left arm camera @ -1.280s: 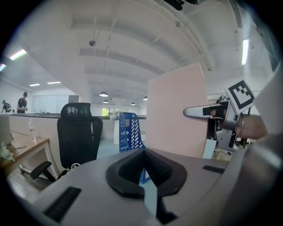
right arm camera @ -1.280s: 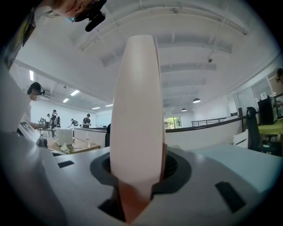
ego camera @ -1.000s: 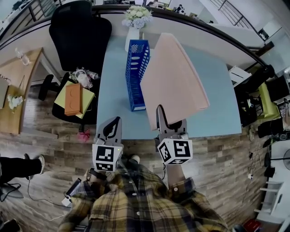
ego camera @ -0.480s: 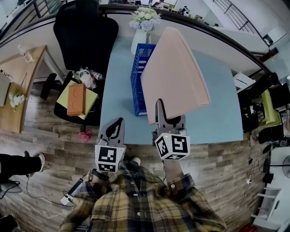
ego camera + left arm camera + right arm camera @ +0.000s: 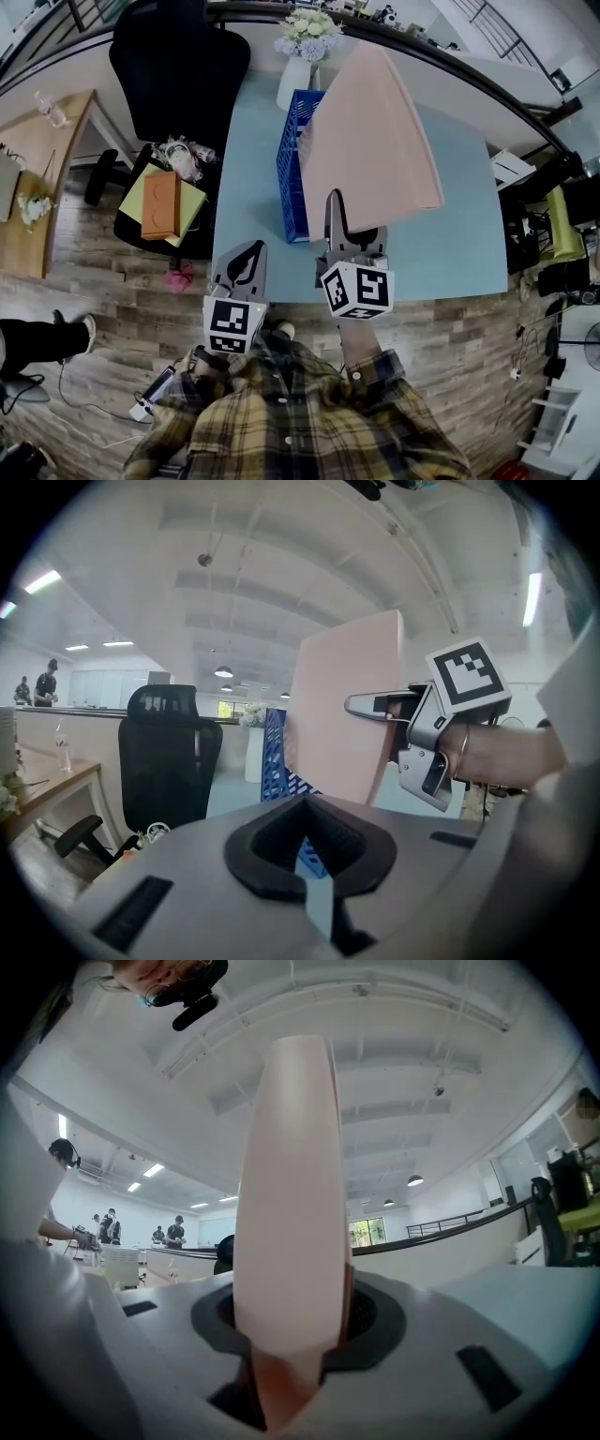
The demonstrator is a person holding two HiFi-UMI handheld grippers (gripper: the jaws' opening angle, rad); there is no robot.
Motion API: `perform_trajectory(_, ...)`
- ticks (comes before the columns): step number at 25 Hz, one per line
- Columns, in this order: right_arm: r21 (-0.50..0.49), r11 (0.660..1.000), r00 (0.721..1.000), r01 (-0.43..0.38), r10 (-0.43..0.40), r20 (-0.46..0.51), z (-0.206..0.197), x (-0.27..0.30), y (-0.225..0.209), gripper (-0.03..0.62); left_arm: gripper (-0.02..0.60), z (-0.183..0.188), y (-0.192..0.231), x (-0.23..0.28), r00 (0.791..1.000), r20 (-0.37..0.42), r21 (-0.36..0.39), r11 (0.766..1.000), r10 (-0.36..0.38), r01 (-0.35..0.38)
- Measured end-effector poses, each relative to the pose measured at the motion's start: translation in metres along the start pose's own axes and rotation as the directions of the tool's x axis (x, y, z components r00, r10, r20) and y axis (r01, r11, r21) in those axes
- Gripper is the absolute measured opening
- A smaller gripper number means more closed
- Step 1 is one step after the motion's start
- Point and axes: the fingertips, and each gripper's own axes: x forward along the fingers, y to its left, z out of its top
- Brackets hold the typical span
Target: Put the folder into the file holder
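My right gripper (image 5: 349,228) is shut on the near corner of a large pink folder (image 5: 372,139), which it holds in the air over the light blue table (image 5: 450,220). The folder leans over the right side of the blue mesh file holder (image 5: 290,173), which stands upright on the table. In the right gripper view the folder (image 5: 291,1185) stands edge-on between the jaws of that gripper (image 5: 289,1335). My left gripper (image 5: 242,267) hangs at the table's near edge, shut and holding nothing. Its own view shows the folder (image 5: 339,714), the file holder (image 5: 276,752) and the right gripper (image 5: 384,705).
A white vase of flowers (image 5: 302,58) stands right behind the file holder. A black office chair (image 5: 176,66) is left of the table, and a low seat with yellow and orange items (image 5: 161,202) sits beside it. Wooden floor lies under me.
The right gripper has carried the folder a little further back, so it now covers more of the file holder's right side. The left gripper has hardly moved.
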Motion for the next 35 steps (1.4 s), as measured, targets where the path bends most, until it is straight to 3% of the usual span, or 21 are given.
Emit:
perform_trajectory(13,-0.008,1.0,1.0,0.015,-0.015,0.013,-0.016,0.022,0.002,0.156,-0.008,-0.006,0.009,0.011,0.998,-0.034,0.004,0.999,-0.045,0.045)
perform_trajectory(35,-0.025,0.999,0.996,0.04,-0.042,-0.085,-0.064,0.04,0.013,0.156,-0.006,-0.017,0.046,0.017,0.997,-0.039,-0.005,0.998,-0.06,0.06)
